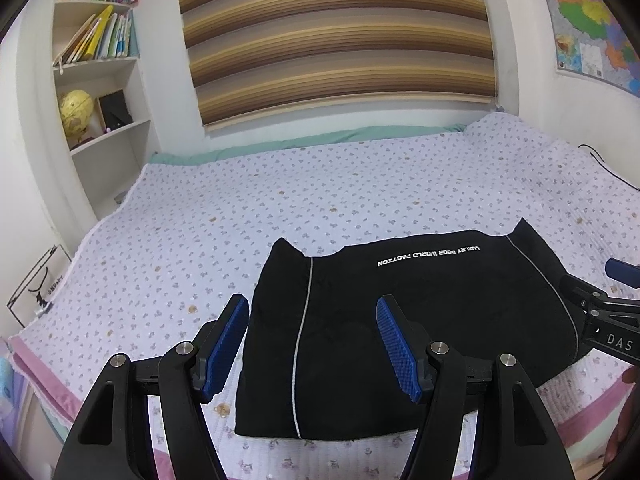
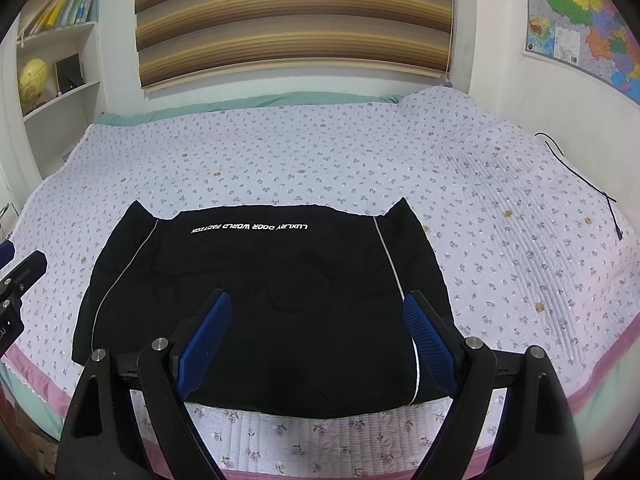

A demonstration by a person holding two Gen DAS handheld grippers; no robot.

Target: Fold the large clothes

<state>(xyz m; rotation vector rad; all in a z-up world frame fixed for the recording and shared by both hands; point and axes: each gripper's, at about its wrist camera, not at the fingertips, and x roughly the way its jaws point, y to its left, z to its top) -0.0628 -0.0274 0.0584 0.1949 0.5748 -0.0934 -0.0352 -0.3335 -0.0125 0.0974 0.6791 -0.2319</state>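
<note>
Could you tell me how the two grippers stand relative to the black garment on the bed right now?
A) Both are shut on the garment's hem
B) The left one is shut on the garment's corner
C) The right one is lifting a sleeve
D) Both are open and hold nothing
D: the left gripper and the right gripper both show wide-spread fingers with no cloth between them, while the black garment lies flat on the bedspread.
</note>
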